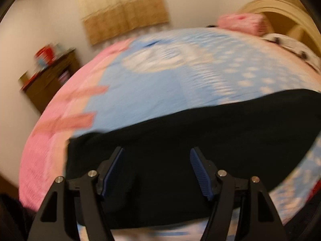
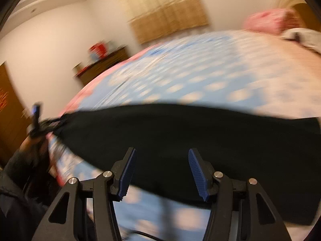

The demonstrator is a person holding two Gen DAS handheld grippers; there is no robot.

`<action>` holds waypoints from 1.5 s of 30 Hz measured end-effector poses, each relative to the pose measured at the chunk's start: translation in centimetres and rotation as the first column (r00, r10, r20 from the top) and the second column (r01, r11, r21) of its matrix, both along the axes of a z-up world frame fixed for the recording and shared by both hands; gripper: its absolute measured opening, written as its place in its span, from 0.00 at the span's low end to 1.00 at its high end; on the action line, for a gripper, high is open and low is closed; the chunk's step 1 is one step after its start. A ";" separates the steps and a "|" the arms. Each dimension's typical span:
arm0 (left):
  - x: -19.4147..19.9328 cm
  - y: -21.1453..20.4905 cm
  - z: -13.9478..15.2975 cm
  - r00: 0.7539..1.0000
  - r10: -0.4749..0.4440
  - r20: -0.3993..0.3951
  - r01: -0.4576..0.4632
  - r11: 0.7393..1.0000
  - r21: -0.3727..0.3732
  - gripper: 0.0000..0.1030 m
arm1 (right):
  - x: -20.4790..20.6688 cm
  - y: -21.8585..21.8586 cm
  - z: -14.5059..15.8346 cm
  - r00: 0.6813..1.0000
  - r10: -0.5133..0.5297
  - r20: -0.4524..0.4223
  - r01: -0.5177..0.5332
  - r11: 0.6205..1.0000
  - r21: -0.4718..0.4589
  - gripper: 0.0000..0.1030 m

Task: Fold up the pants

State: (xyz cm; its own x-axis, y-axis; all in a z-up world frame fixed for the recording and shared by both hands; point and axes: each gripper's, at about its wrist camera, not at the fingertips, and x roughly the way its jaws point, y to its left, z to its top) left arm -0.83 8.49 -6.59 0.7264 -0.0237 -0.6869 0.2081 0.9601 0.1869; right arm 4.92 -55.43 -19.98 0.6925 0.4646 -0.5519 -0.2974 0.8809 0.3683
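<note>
Black pants (image 1: 200,132) lie flat across the near part of the bed as one long dark band. My left gripper (image 1: 156,150) hovers over their left part, jaws apart, nothing between the blue pads. In the right wrist view the same pants (image 2: 180,128) stretch from left to right. My right gripper (image 2: 161,150) stands open above their near edge and holds nothing. At the pants' left end the left gripper (image 2: 38,118) shows as a blur, with a hand (image 2: 30,146) in a dark sleeve behind it. Both views are motion-blurred.
The bed cover (image 1: 160,84) is blue with white spots and has a pink border (image 1: 50,132) at the left. A pink pillow (image 1: 240,23) and a wooden headboard (image 1: 284,16) lie at the far right. A dark wooden dresser (image 1: 50,80) stands by the left wall, with a door (image 2: 8,108) nearby.
</note>
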 end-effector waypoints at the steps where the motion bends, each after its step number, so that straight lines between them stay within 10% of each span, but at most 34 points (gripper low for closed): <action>1: -0.5 -2.3 0.2 0.998 -0.060 0.005 0.060 0.998 -0.013 0.68 | -0.1 -2.2 0.4 0.998 -0.061 0.005 0.061 0.998 -0.002 0.54; 6: -1.5 -11.0 -0.9 0.955 -0.292 -0.045 0.288 0.955 -0.076 0.68 | -0.4 -13.4 1.0 0.918 -0.394 -0.043 0.394 0.919 -0.012 0.54; 12: -1.9 -18.3 -2.7 0.880 -0.464 -0.099 0.452 0.884 -0.118 0.68 | 0.9 -18.5 -2.0 0.893 -0.403 -0.201 0.428 0.897 0.107 0.53; 19: -3.3 -19.0 -3.5 0.861 -0.497 -0.104 0.485 0.866 -0.123 0.69 | 1.0 -17.7 -2.7 0.910 -0.355 -0.213 0.387 0.911 0.139 0.02; 26: -3.7 -18.6 -3.7 0.857 -0.507 -0.092 0.496 0.860 -0.120 0.71 | -0.8 -17.6 2.7 0.917 -0.399 0.013 0.389 0.901 0.192 0.02; 35: -3.7 -18.6 -3.7 0.853 -0.514 -0.092 0.504 0.856 -0.114 0.72 | 3.0 -19.0 -2.2 0.883 -0.443 -0.158 0.459 0.885 0.083 0.03; 39: -3.7 -18.6 -3.5 0.854 -0.511 -0.096 0.499 0.858 -0.122 0.72 | 2.0 -20.1 -2.6 0.856 -0.484 -0.182 0.502 0.862 0.067 0.47; 45: -3.7 -19.0 -2.1 0.856 -0.514 -0.061 0.497 0.849 -0.176 0.72 | -2.1 -19.2 -2.0 0.862 -0.482 -0.159 0.502 0.855 0.129 0.47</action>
